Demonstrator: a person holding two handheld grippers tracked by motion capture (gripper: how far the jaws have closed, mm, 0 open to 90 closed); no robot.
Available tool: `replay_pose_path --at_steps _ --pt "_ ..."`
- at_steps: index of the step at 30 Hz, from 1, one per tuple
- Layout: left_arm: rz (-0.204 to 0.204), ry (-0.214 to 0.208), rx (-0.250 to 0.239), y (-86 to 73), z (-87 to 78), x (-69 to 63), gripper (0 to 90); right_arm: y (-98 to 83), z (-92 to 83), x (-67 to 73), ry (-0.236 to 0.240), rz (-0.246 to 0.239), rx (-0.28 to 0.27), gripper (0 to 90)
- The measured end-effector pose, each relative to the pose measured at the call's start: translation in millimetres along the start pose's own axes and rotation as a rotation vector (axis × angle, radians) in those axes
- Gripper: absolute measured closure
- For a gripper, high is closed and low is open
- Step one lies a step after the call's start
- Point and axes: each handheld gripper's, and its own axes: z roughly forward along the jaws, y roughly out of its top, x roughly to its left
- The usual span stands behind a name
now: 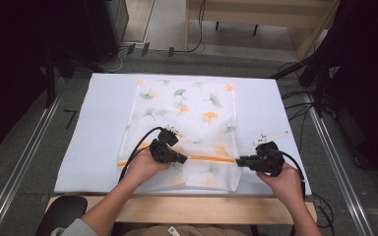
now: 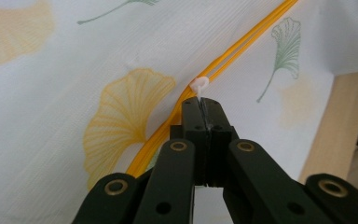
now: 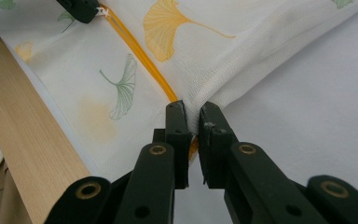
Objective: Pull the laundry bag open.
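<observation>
A white mesh bag printed with green and orange ginkgo leaves lies flat on the white sheet. An orange zipper runs across its near part. My left gripper is shut on the small white zipper pull, part way along the zipper. My right gripper is shut on the bag's right edge, pinching a fold of mesh at the zipper's end. The left gripper's tip and pull appear at the top left of the right gripper view.
The white sheet covers a wooden table whose front edge runs just below both hands. Metal rails flank the table left and right. Cables lie on the floor to the right.
</observation>
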Motion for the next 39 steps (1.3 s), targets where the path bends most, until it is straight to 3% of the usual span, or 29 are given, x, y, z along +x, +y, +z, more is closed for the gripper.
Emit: replay_pose_path --at_steps 6,10,13,19,22,30,36,39 --pt "-0.037 0.009 0.009 -5.5 -7.0 10.1 90.0 0.3 0.7 0.3 -0.001 -0.004 0.007 85.4" --pt "-0.033 0.031 0.028 -12.8 -16.5 17.6 90.0 0.3 0.9 0.8 -0.007 -0.006 0.008 85.4" --pt "-0.050 0.027 0.008 -16.7 -25.8 23.0 90.0 0.0 -0.1 -0.9 -0.009 -0.001 0.003 85.4" --pt "-0.072 -0.001 -0.013 -18.3 -25.7 21.0 90.0 -0.3 0.2 -0.7 -0.015 0.004 0.010 85.4" --pt "-0.056 -0.011 -0.019 -17.6 -24.4 19.0 90.0 -0.9 -0.8 -2.4 -0.015 0.003 0.009 85.5" --pt "-0.062 0.000 -0.016 -17.7 -24.6 18.4 90.0 -1.0 -0.5 -1.6 -0.015 0.003 0.011 85.5" --pt "-0.077 0.043 0.007 -19.0 -24.9 18.8 90.0 -0.6 -0.2 -0.4 -0.011 0.000 0.012 85.4" --pt "-0.085 0.033 0.010 -20.7 -25.4 19.9 90.0 -0.2 1.0 1.1 -0.011 -0.011 0.015 85.4"
